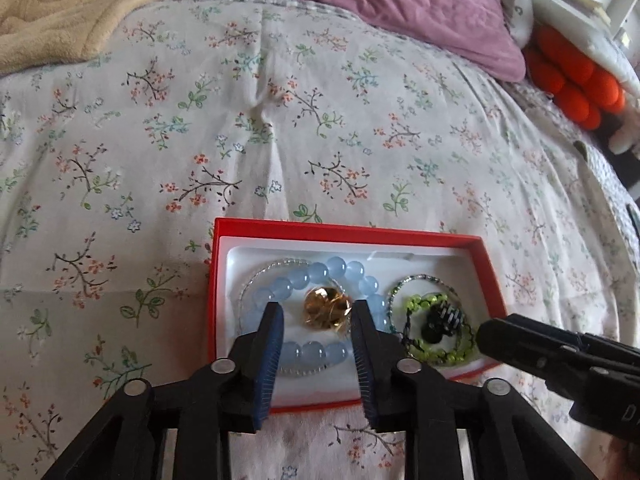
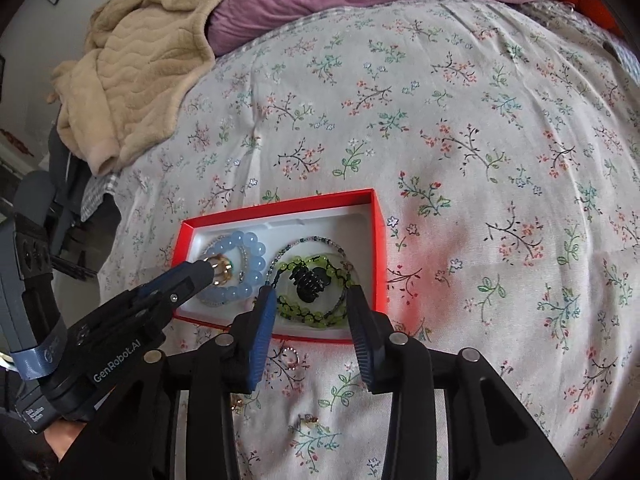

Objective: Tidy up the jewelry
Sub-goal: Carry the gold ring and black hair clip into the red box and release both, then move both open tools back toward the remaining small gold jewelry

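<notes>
Floral bed (image 1: pixel 168 128) carries our red jewelry box (image 1: pixel 486 268).
Our left gripper (image 1: pixel 316 312) hangs over its gold ring (image 1: pixel 326 312), jaws open; right gripper (image 2: pixel 310 294) open above the green bracelet (image 2: pixel 292 308).

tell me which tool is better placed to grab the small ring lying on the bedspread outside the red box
Right. The right tool is open, with the small ring just below its fingers; the left tool hangs over the red box.

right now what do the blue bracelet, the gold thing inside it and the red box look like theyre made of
Blue bracelet: translucent glossy beads, glass or stone; light glows through them.
Gold piece: shiny faceted metal, judging by bright glints; its exact type is unclear.
Red box: matte cardboard with thin straight walls and a white molded liner.
</notes>
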The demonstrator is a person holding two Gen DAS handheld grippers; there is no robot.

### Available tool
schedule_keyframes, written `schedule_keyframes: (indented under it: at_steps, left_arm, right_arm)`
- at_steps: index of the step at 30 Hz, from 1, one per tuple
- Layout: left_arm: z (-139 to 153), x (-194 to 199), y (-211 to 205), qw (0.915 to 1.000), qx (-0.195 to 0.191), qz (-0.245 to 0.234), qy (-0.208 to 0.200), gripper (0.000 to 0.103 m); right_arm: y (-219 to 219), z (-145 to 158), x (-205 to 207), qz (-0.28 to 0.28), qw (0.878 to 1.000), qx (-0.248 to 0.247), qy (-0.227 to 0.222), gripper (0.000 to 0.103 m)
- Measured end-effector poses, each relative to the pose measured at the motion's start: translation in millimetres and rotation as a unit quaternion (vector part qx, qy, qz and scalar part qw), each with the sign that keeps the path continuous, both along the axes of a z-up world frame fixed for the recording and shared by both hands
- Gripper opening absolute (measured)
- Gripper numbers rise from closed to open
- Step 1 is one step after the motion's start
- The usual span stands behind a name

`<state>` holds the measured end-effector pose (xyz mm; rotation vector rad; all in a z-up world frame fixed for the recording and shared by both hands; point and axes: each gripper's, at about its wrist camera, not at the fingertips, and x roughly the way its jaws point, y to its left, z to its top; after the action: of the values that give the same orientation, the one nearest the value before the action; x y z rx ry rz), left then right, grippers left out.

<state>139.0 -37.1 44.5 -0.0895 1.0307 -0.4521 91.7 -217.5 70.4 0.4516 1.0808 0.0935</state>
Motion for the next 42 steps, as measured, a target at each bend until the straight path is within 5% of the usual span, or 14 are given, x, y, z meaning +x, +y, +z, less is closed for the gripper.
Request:
schedule_keyframes:
  at_steps: [17,35,42]
  left_arm:
    - [4.7,-52.8,25.2,0.9995,0.021,0.008,0.022,0.09]
    - [-36.3,-86.6,47.1,0.9947,0.074,0.008,0.071,0.092]
    - [-34.8,-89.8,37.3,0.9957,0.057,-0.009,0.073,0.086]
  right_arm:
    - [-11.0,17.8,-54.0,-0.02,0.999,-0.038,-0.01,0.073]
    - [2.3,-33.8,-92.1,-0.005,0.991,-0.112,0.073,0.076]
    - [-4.4,-42.4,-95.5,-0.018,0.989,-0.107,0.095,0.076]
